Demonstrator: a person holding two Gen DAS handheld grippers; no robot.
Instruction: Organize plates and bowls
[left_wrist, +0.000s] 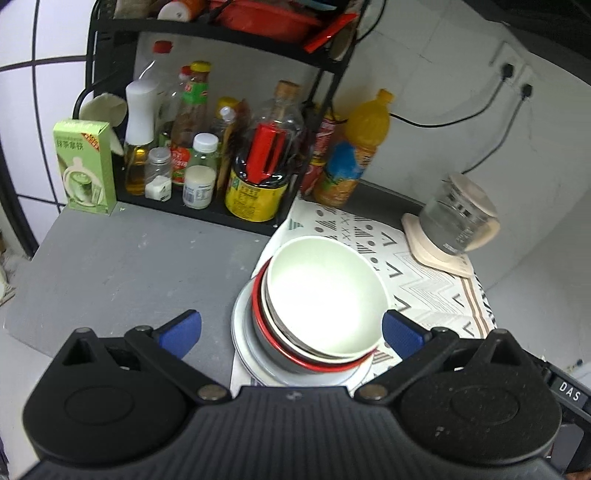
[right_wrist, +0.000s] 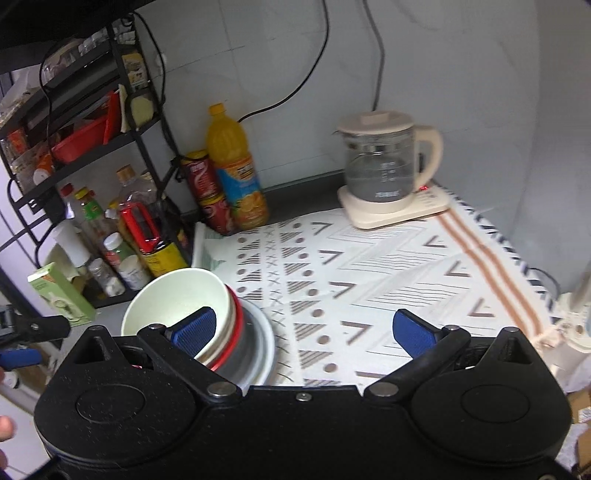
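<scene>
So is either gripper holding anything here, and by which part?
Nothing is held. The left gripper stands open around the pale green bowl without touching it; the right gripper is open over the patterned mat.

The stacked bowls (left_wrist: 325, 299) hide most of the plates (left_wrist: 245, 332) beneath them. Left of the bowls (right_wrist: 177, 299), the rack (right_wrist: 122, 140) has its top cut off, its bottle labels too small to read.

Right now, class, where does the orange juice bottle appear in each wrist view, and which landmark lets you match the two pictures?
Left wrist view: the orange juice bottle stands upper centre-right, just right of the black rack.
Right wrist view: the orange juice bottle stands upper centre-left, against the wall.
Shared landmark: the red cans right beside it.
</scene>
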